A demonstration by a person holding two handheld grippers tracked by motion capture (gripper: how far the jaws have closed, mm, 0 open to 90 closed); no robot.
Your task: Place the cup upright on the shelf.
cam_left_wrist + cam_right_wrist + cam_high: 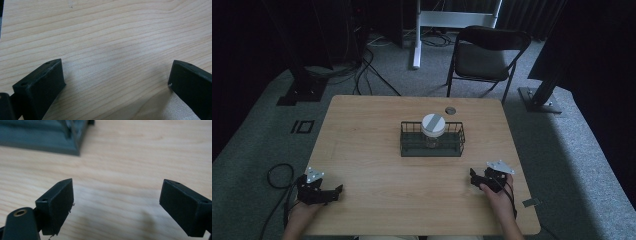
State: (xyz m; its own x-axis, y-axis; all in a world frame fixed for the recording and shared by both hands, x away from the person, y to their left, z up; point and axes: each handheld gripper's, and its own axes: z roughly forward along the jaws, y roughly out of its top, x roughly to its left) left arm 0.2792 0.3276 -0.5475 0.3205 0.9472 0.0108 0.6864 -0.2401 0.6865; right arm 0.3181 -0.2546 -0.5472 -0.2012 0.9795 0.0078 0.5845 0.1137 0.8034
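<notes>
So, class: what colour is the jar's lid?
White with a grey stripe; the lid shows best in the high view.

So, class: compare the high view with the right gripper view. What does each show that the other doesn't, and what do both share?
High view alone: the white-lidded jar standing in the basket, a folding chair, the left gripper. Right gripper view alone: a close look between the right gripper jaws, wide apart and empty. Both: the wire basket and the wooden table.

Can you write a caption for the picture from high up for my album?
Two open grippers, left and right, rest on a wooden table near a wire basket holding a white-lidded jar.
</notes>
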